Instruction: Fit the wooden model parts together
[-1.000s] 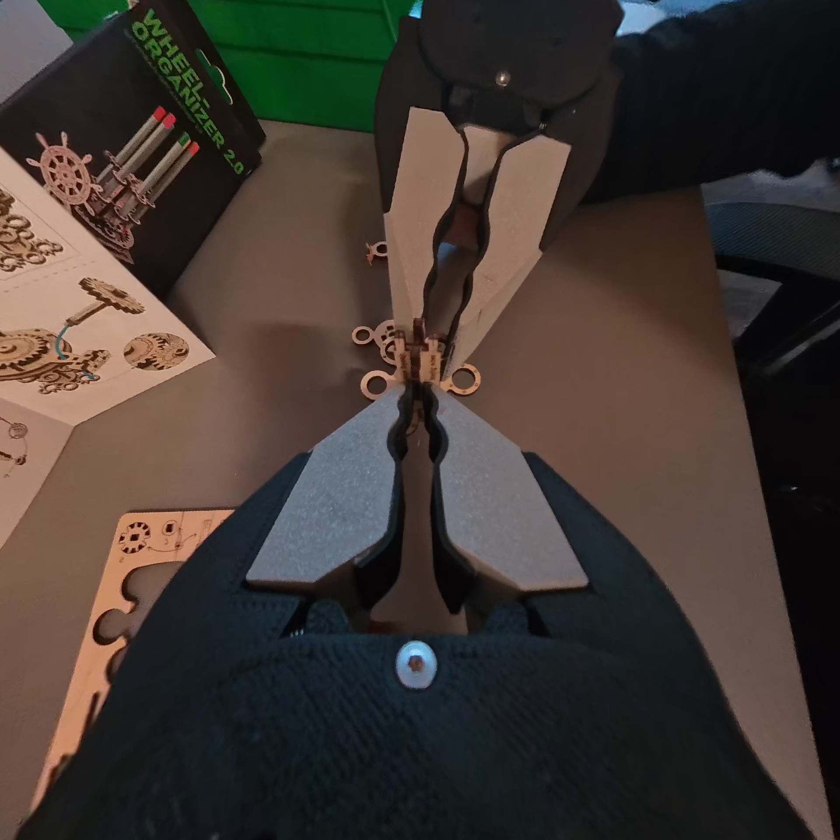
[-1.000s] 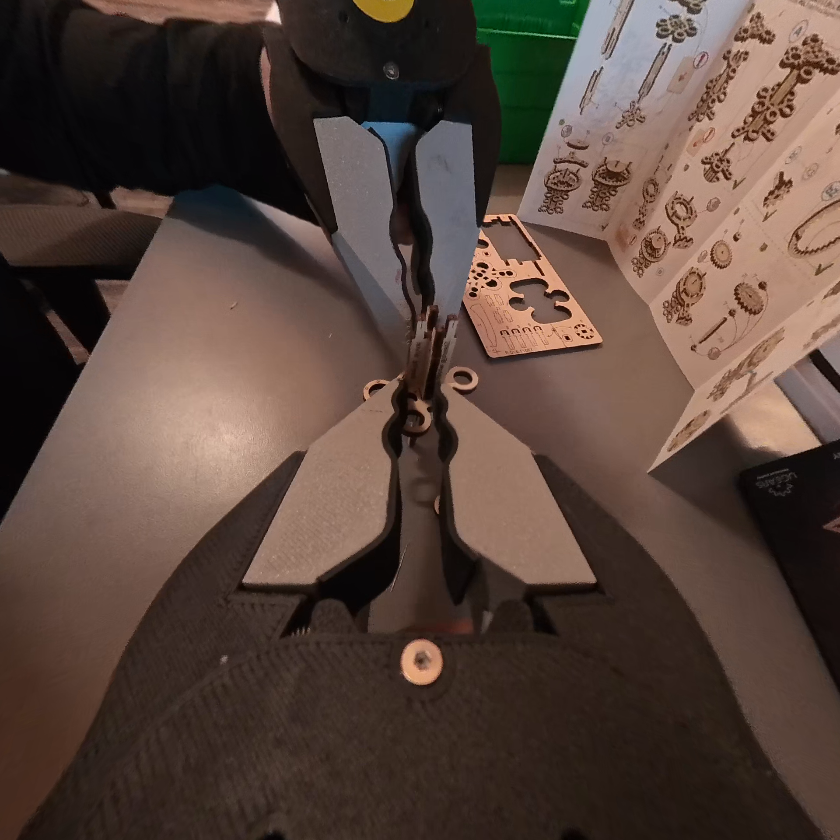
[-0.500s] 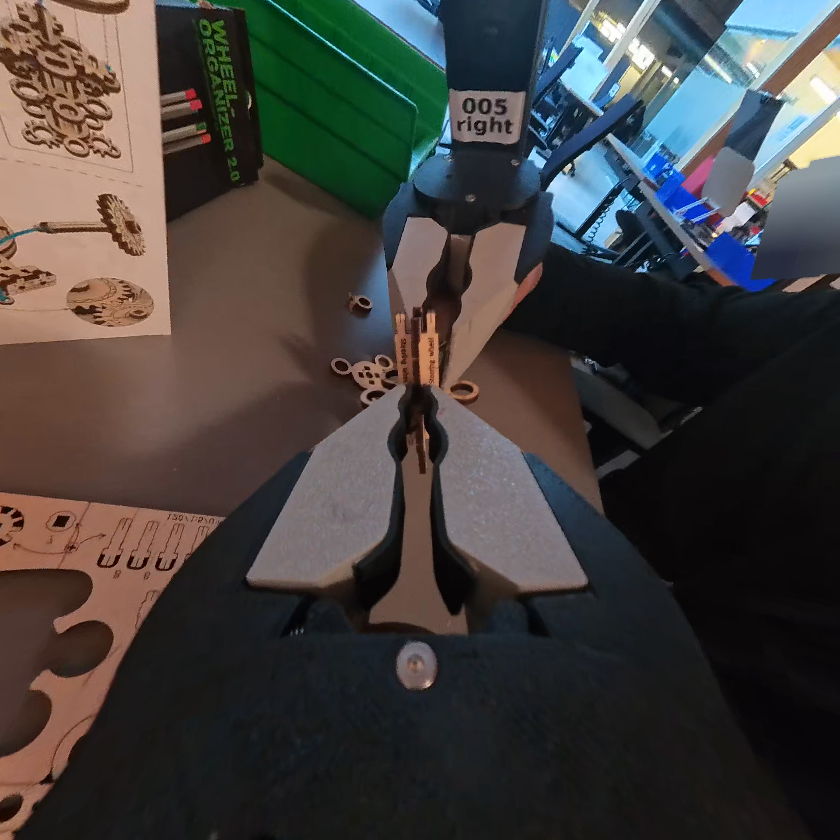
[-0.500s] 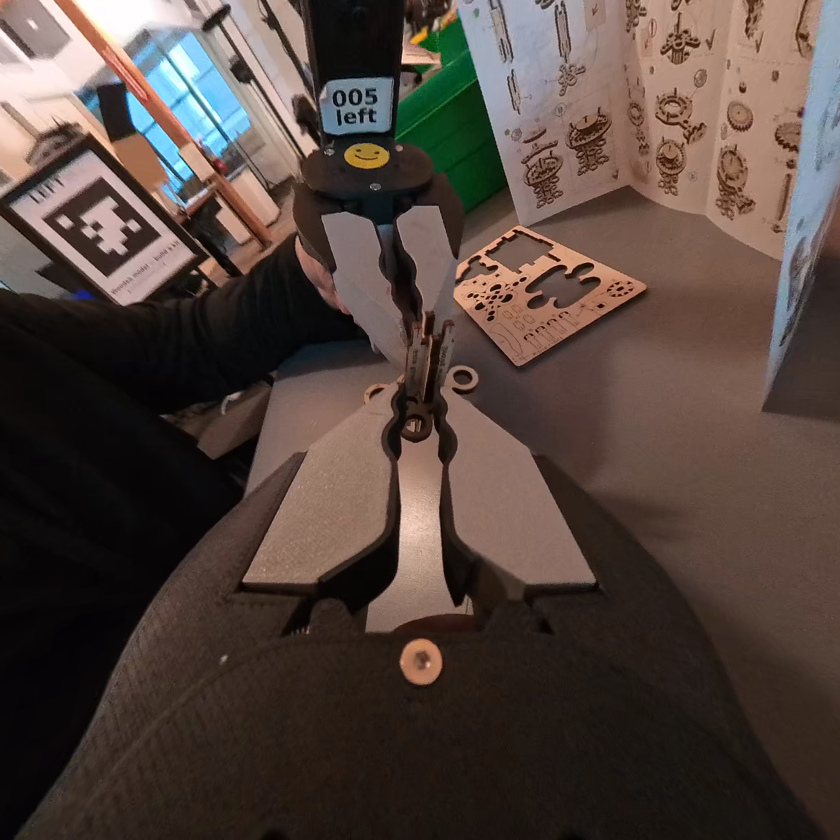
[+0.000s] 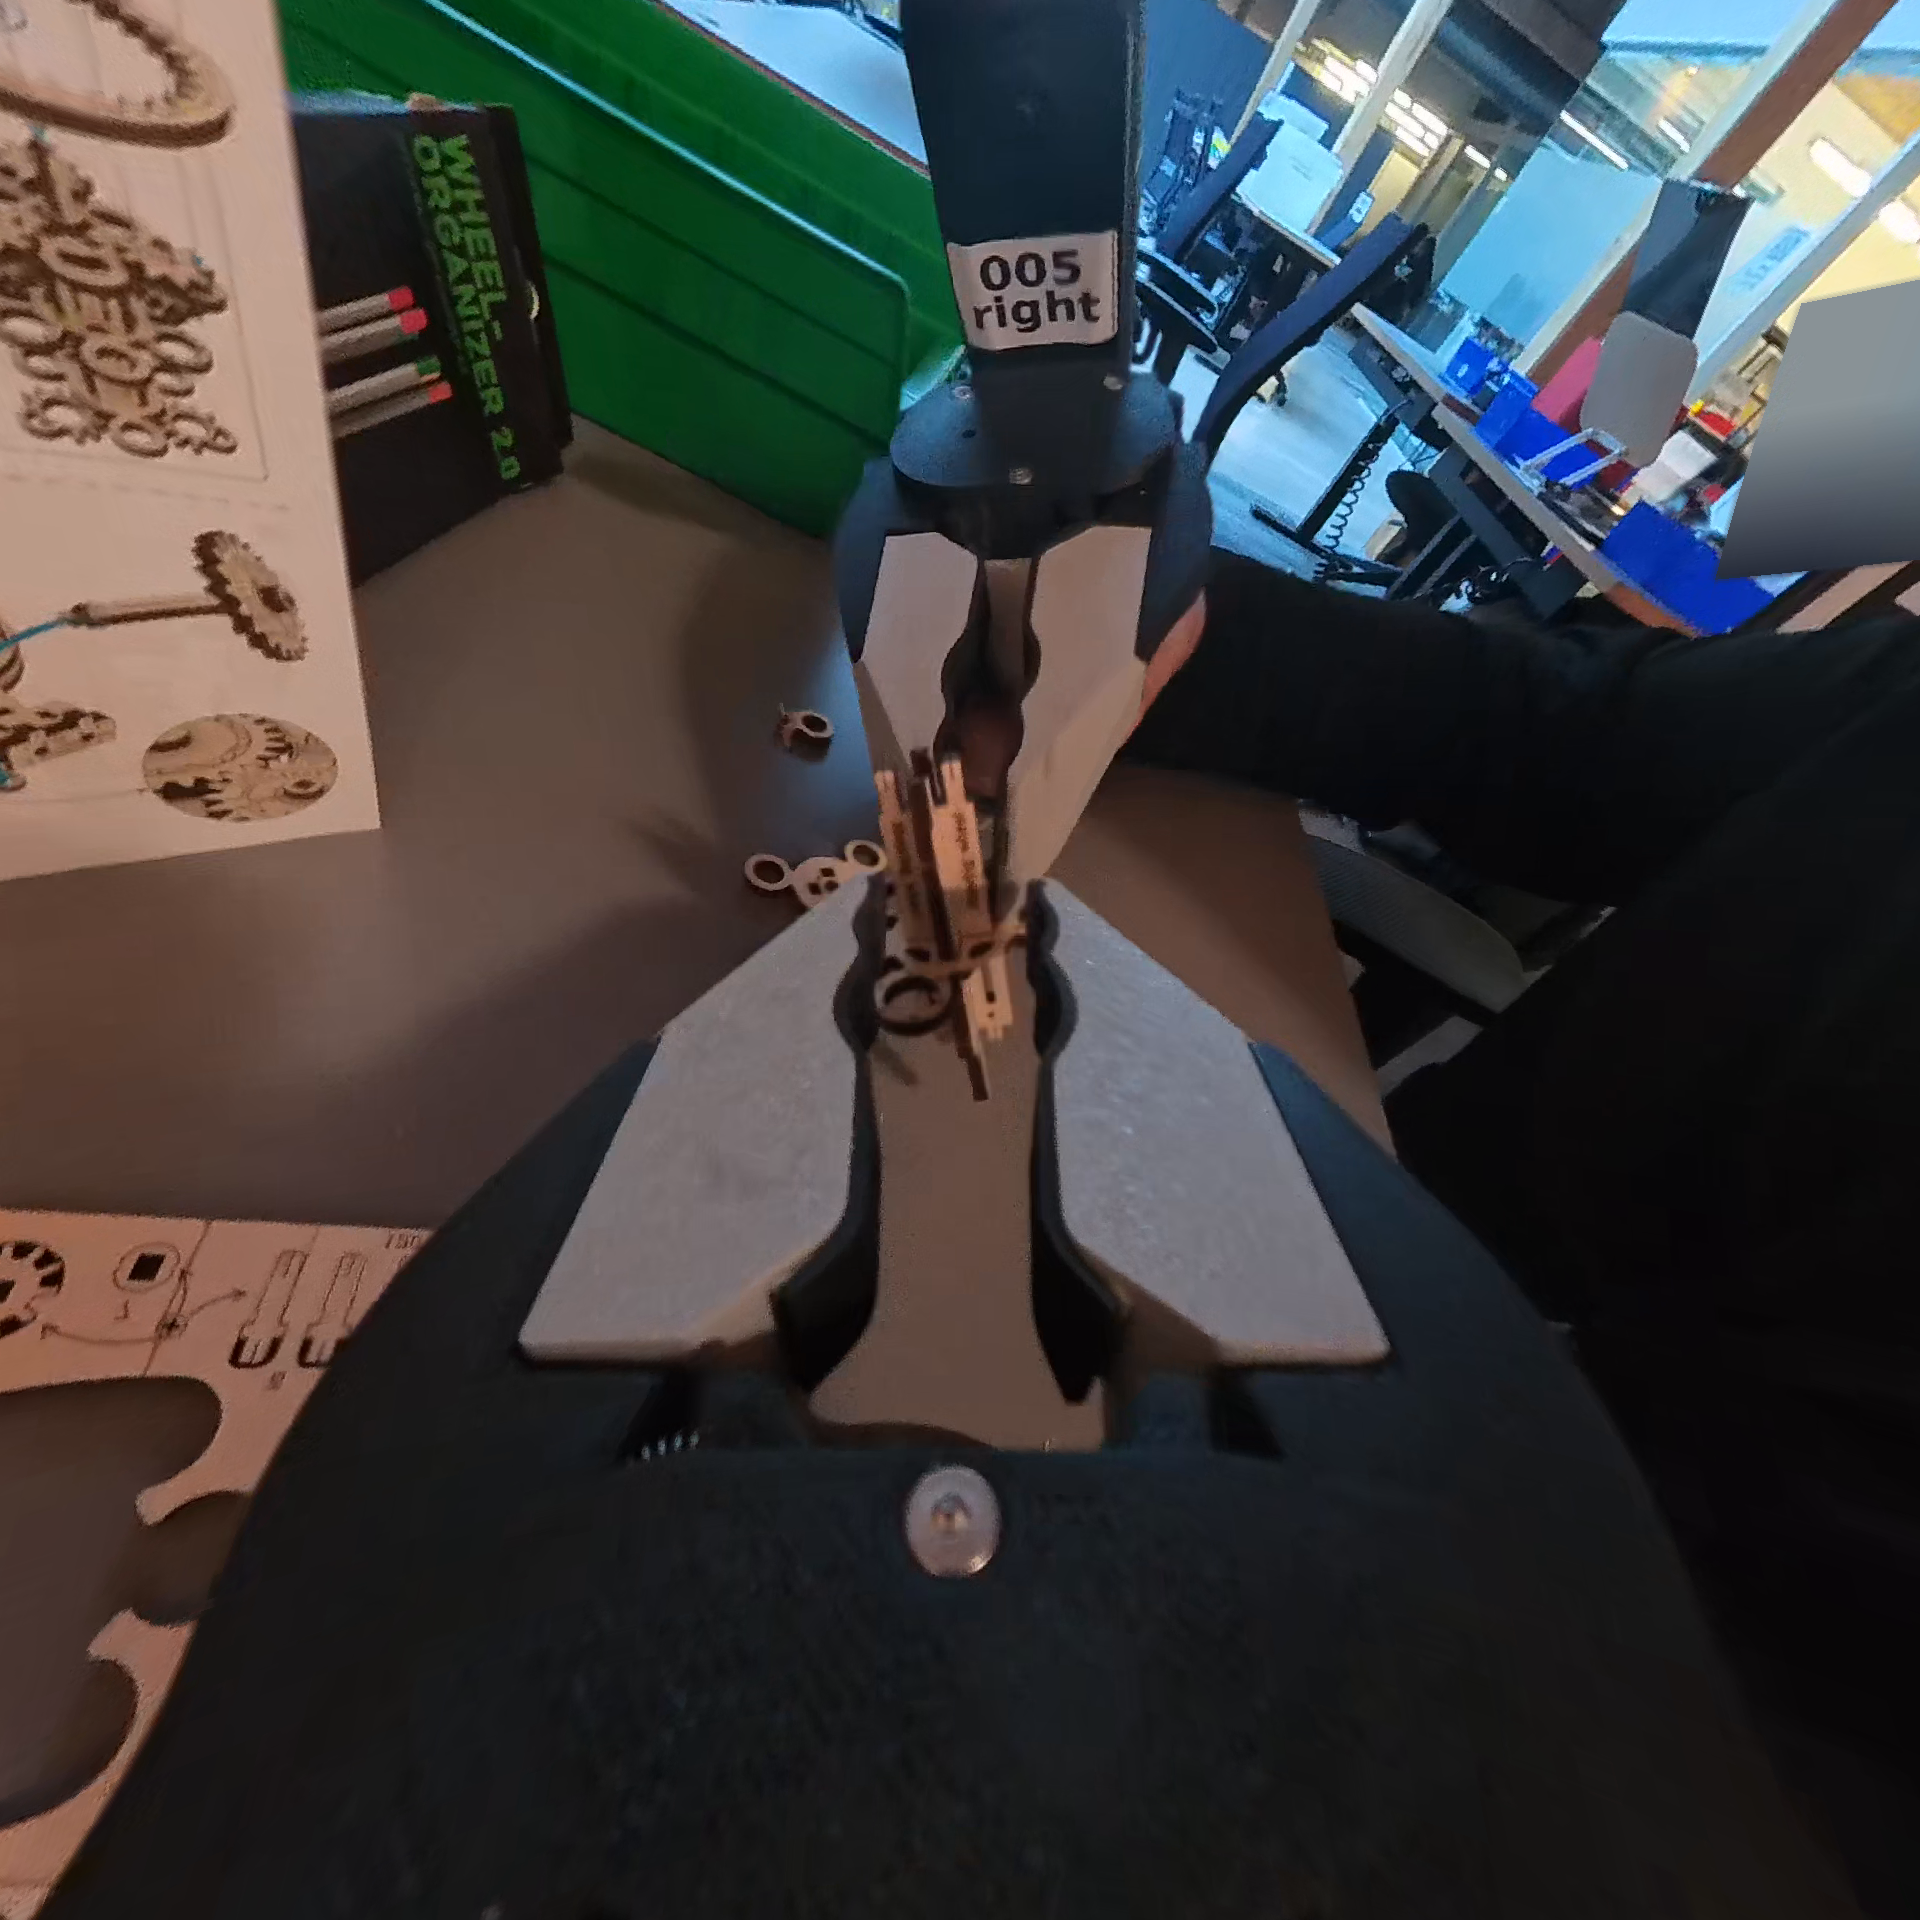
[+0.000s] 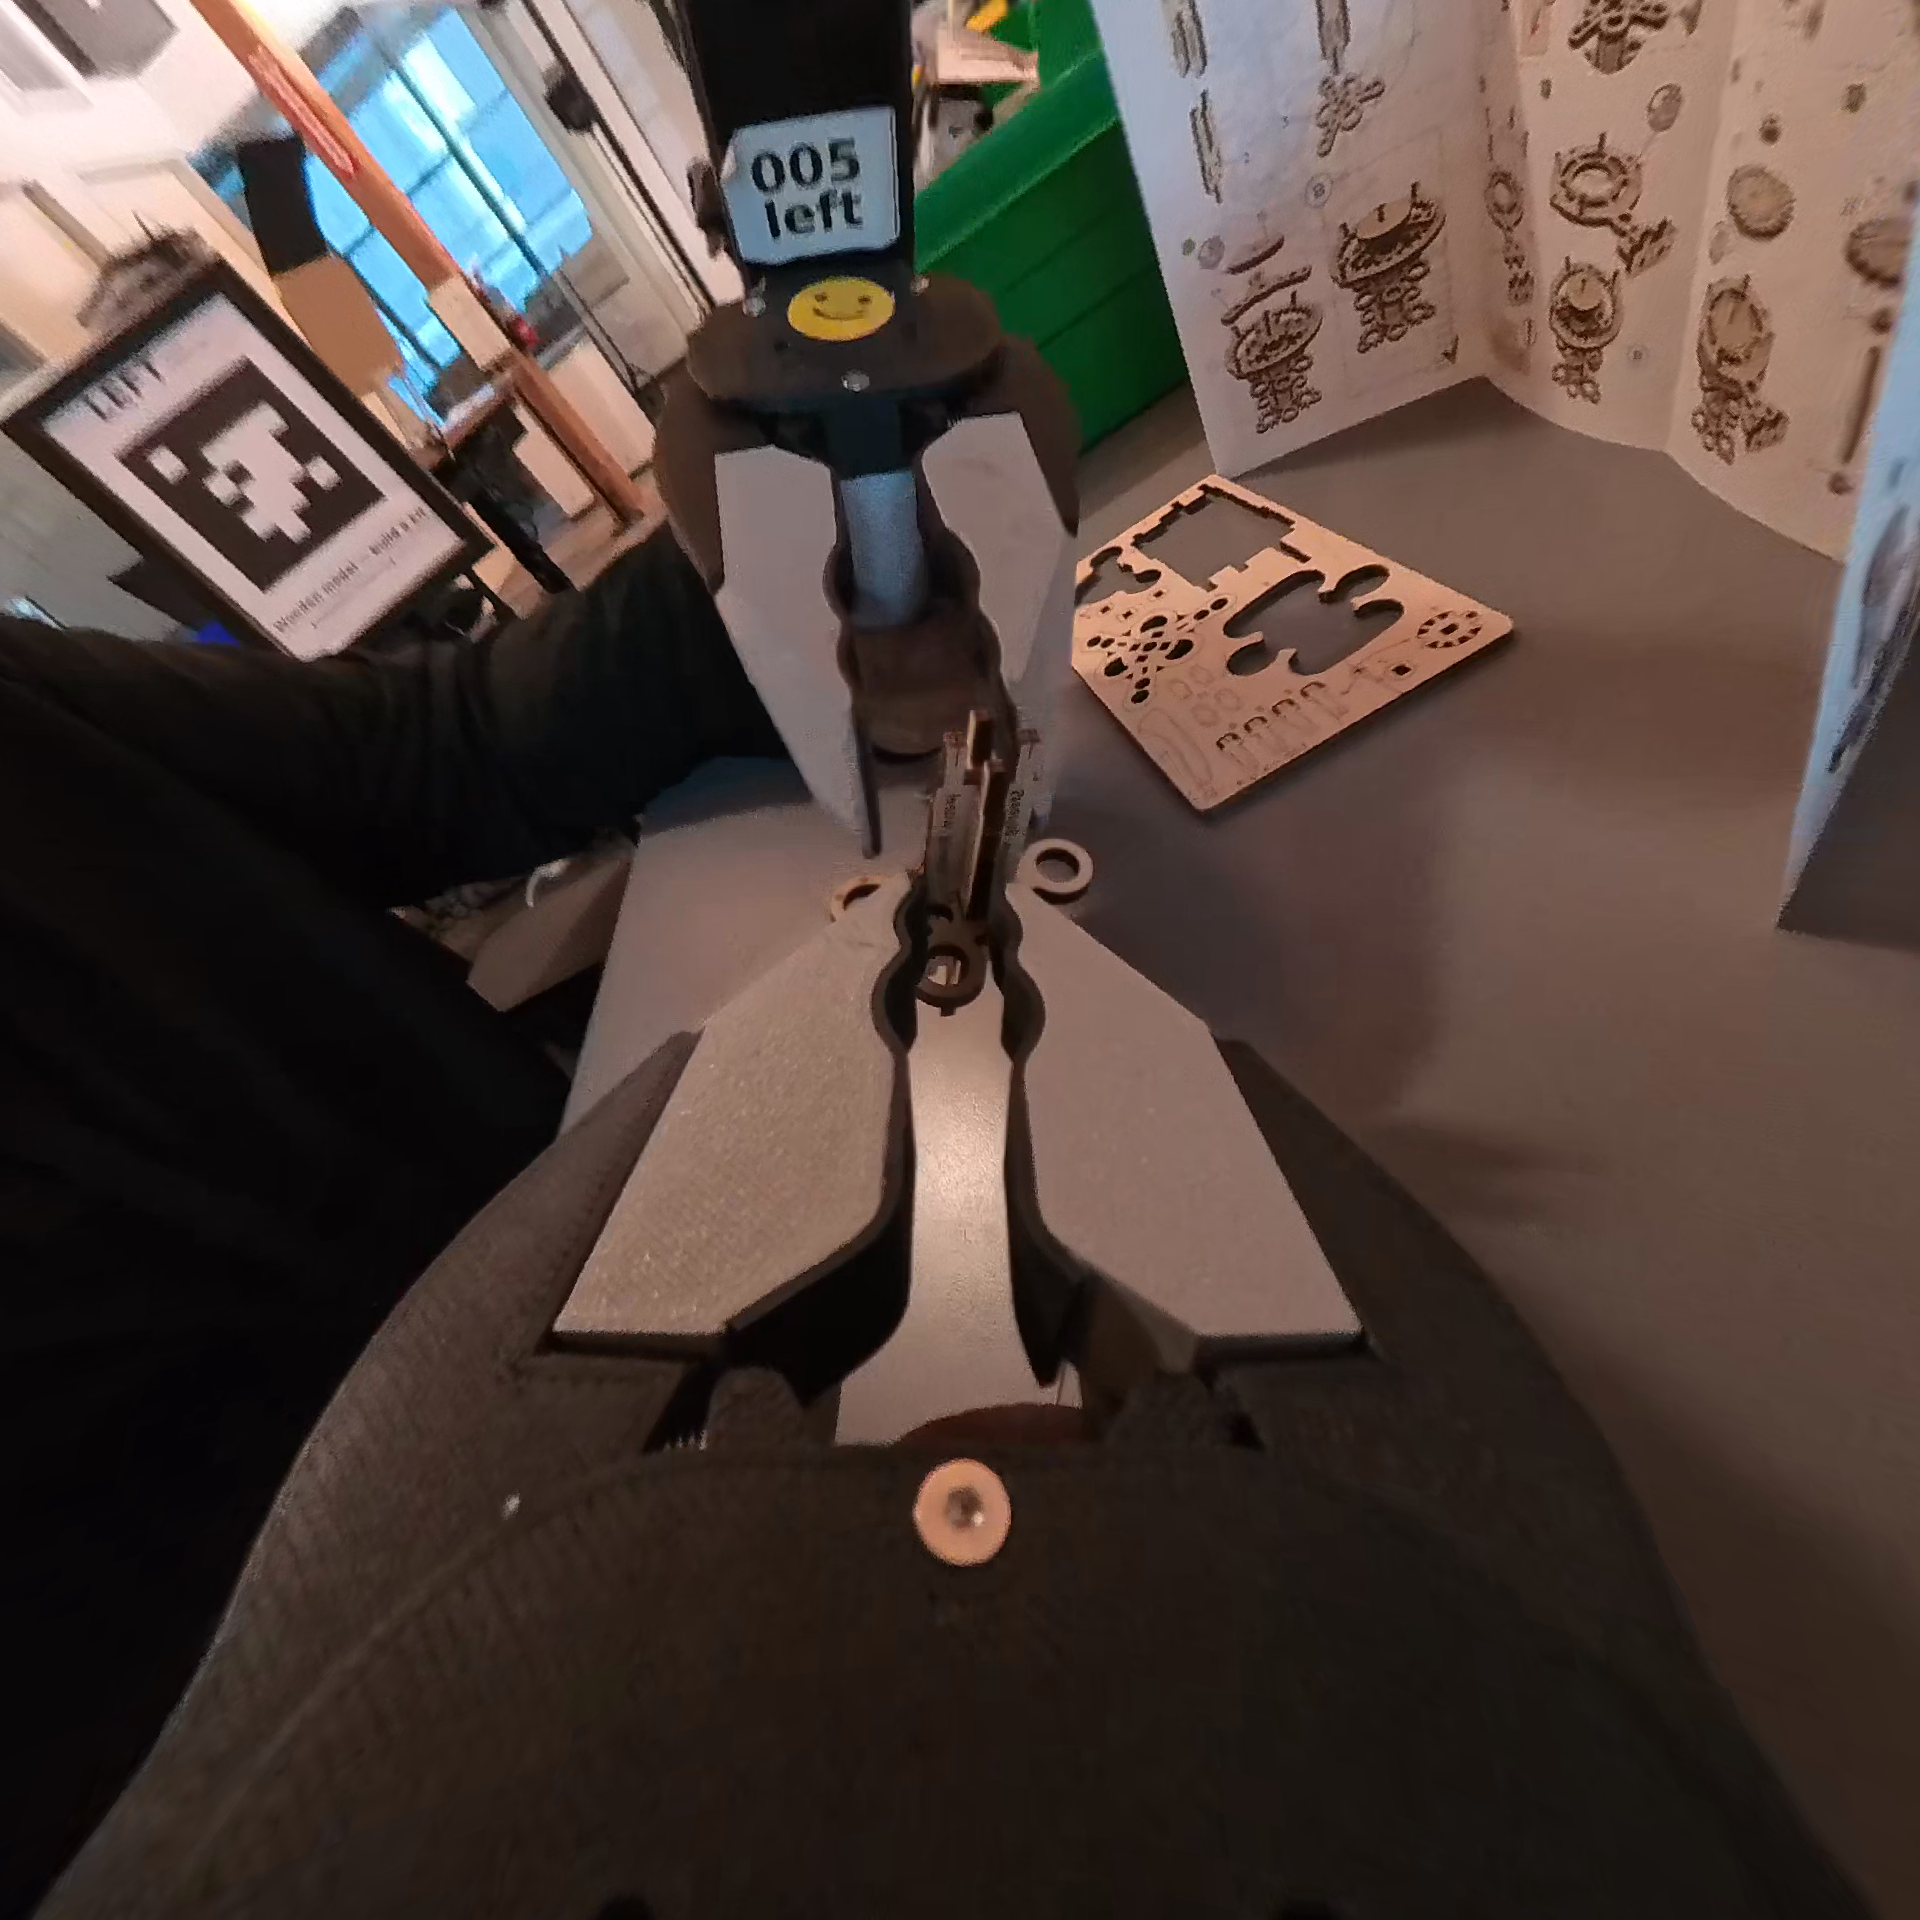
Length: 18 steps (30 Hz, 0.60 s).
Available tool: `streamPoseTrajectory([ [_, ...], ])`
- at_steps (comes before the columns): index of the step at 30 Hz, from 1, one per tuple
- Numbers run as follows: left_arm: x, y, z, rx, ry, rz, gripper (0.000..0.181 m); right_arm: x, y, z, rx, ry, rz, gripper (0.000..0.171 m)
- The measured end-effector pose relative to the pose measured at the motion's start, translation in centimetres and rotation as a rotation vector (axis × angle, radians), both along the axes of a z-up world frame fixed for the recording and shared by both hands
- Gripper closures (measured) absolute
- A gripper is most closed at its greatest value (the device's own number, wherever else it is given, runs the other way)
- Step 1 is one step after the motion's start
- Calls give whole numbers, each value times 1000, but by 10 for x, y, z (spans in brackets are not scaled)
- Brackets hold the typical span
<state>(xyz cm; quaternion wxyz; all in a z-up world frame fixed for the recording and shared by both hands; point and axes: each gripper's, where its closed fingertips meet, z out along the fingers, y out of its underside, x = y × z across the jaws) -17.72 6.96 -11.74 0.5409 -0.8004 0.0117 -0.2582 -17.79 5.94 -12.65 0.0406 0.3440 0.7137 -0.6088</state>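
A small wooden assembly [image 5: 940, 873] of flat laser-cut pieces stands upright above the grey table [image 5: 520, 987], with a ring piece at its lower end. My right gripper [image 6: 956, 909] is shut on it, and in the left wrist view [image 5: 997, 842] it reaches in from the far side. My left gripper [image 5: 951, 920] is open, its fingertips on either side of the assembly without clamping it. In the right wrist view my left gripper [image 6: 951, 821] shows spread wide behind the assembly. Loose ring-shaped wooden parts [image 5: 810, 873] lie on the table below.
A punched-out wooden sheet [image 5: 156, 1351] lies at the near left, also in the right wrist view [image 6: 1288, 644]. A folded instruction sheet [image 5: 156, 520], a black box [image 5: 447, 312] and a green crate [image 5: 707, 260] stand behind. The table edge [image 5: 1320, 935] is at right. Only a small space, under 4 cm, lies between the two pairs of fingers.
Both grippers tilted up from the table with the assembly between them. My left gripper's fingers have since spread apart and let go; my right gripper still holds the assembly.
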Motion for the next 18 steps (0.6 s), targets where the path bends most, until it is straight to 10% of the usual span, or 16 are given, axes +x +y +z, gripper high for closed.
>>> streamPoseTrajectory([
  [10, 19, -2, -15, 4, 157, -104, 166, 16, -7, -19, 268, 160, 102, 159],
  [18, 17, -8, -13, 73, 234, -98, 166, 6, 66, -40, 649, 222, -49, 135],
])
